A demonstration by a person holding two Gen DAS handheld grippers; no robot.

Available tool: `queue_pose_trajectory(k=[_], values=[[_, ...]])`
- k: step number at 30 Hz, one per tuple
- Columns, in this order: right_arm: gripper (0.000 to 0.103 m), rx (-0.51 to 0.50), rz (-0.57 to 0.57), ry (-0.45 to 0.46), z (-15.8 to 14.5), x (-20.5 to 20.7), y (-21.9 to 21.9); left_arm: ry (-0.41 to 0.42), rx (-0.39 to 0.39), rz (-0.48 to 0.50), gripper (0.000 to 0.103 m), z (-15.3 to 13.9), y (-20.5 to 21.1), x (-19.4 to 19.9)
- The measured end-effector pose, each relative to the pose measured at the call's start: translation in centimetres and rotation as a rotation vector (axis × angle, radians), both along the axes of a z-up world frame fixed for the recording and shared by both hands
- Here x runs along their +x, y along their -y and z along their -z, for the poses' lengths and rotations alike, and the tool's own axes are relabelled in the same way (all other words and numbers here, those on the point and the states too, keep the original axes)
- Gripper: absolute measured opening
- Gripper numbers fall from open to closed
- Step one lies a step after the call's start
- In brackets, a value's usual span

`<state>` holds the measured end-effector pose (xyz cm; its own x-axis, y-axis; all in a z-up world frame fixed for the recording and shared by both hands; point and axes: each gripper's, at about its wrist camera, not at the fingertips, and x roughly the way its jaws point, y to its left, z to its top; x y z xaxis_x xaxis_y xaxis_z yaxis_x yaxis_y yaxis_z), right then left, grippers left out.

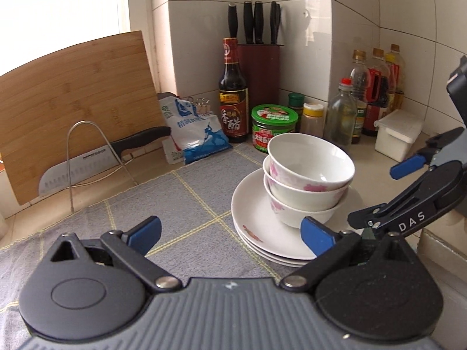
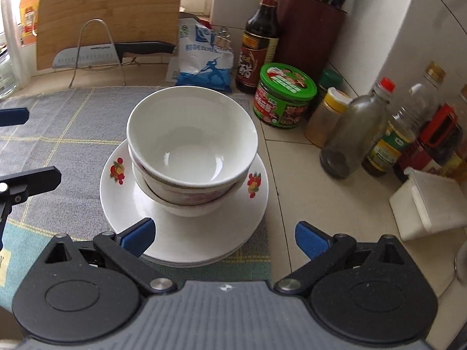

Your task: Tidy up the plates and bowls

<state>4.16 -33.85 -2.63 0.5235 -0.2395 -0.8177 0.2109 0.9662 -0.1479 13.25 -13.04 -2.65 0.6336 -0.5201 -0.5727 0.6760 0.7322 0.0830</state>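
- Our left gripper (image 1: 230, 234) is spread wide and grasps nothing; the stack of bowls (image 1: 306, 180) sits just ahead and to its right, apart from the pads.
- Our right gripper (image 2: 224, 237) is also released, empty, with the bowls straight ahead.
- Three bowls nest on stacked plates (image 2: 186, 233), which rest on the grey mat (image 1: 189, 210).
- The top bowl (image 2: 191, 135) is empty.

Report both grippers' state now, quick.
Left gripper: jaws open, holding nothing.
Right gripper: jaws open, holding nothing.
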Motion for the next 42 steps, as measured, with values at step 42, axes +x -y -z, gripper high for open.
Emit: queue_pose_trajectory(k=[42], values=[[0.103,-0.108,0.323,0.243,-8.8,-7.3,-9.3,-0.038,-0.047,-0.062,0.102,-7.4,-4.7,-4.6]])
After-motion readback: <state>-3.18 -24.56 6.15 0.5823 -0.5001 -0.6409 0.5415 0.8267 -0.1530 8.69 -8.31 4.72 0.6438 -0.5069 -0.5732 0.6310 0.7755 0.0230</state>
